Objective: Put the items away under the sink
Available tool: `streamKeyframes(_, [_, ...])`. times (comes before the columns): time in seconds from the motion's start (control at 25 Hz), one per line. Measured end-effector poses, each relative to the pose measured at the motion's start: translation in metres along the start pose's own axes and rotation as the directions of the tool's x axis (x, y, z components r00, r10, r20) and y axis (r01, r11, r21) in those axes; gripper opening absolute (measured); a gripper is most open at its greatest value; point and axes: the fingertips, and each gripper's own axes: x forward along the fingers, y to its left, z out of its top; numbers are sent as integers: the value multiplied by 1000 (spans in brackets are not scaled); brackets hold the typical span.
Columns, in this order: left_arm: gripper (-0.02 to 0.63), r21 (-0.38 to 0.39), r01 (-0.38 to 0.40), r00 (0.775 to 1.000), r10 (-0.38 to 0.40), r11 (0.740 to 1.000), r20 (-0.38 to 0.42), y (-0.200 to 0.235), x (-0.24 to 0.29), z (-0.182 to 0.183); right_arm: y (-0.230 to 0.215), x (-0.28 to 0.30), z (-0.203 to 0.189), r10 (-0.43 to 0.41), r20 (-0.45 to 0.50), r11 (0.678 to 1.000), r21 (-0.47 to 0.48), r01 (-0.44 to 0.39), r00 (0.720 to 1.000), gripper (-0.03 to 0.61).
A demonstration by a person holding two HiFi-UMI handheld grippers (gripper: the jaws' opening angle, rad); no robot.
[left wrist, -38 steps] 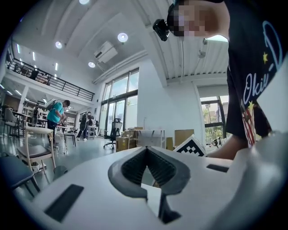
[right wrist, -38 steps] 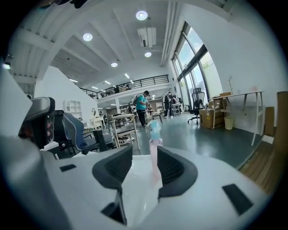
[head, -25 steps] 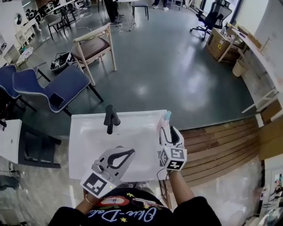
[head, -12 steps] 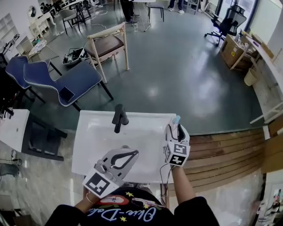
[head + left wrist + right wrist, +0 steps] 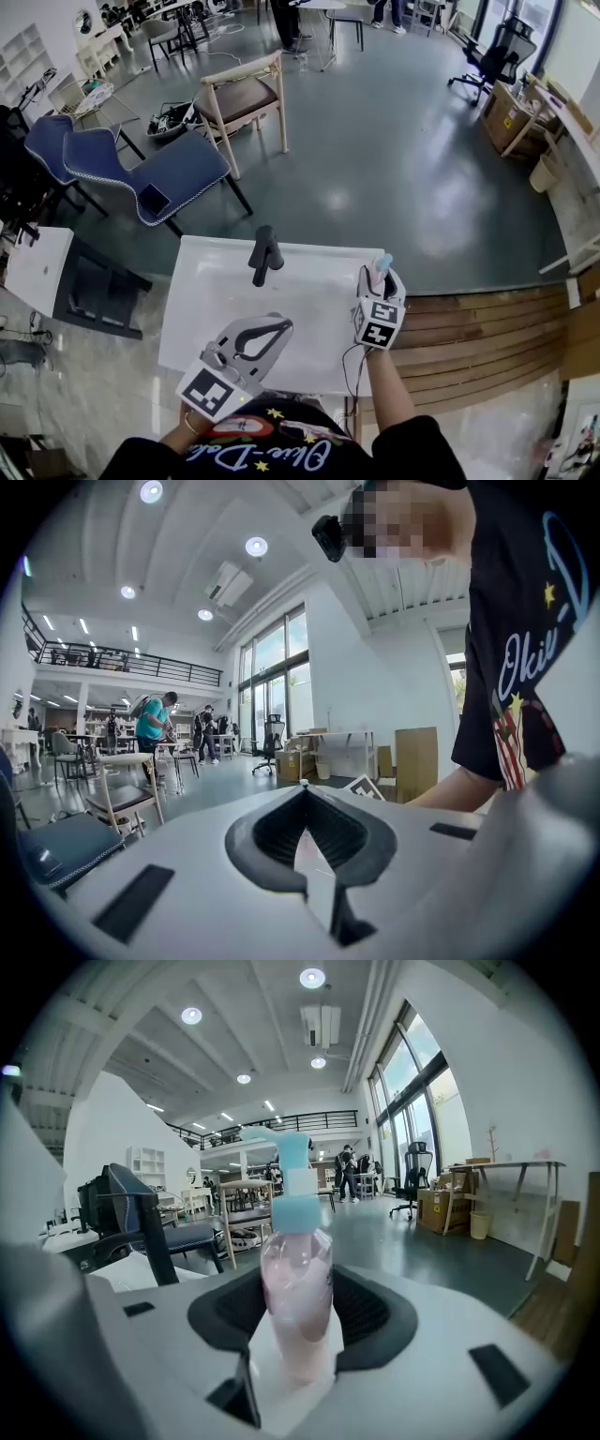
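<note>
Pump bottle (image 5: 296,1269), pink liquid inside, stands upright betw. R tongs (image 5: 381,278), which just opened wide, not gripping. Sits by sink (image 5: 234,246) edge. L tongs (image 5: 302,789) clenched, empty.

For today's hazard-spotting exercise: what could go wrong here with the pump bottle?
The jaws of the right gripper have just been opening and stand apart around the pump bottle, not pressing it; a nudge might topple it. It stands at the sink's right edge, so it could fall to the floor.

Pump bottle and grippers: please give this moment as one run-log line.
pump bottle: upright, at sink edge | right gripper: jaws just opening, bottle between them | left gripper: shut, empty
</note>
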Motion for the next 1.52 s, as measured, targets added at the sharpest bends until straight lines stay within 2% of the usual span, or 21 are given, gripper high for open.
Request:
streamKeyframes(0.12, [5,-27,-14,1000,14,1000,-2,4,-4,-2,-2,2,0,-11,1,1000,3,11,1000,209])
streamKeyframes(0.44, [6,-19,-18,1000,18,1000,1,6,-8,-3,-3,3,-1,-15,-7,1000,-1,15,1000,212])
streamKeyframes(0.64, [6,7,-3,1000,3,1000,18,3,-10,-2,-2,5,-2,3,-15,1000,0,-3,1000,212])
streamKeyframes(0.8, [6,-19,-8,1000,9,1000,20,3,-11,-3,-2,4,-3,14,-24,1000,1,-14,1000,212])
streamKeyframes(1.08, [6,-10,-23,999,23,1000,27,6,-16,-3,-2,2,-5,32,-37,1000,2,-31,999,210])
streamKeyframes(1.52, [6,0,-7,999,7,1000,38,7,-13,-2,6,-5,2,76,-26,996,-50,-77,997,210])
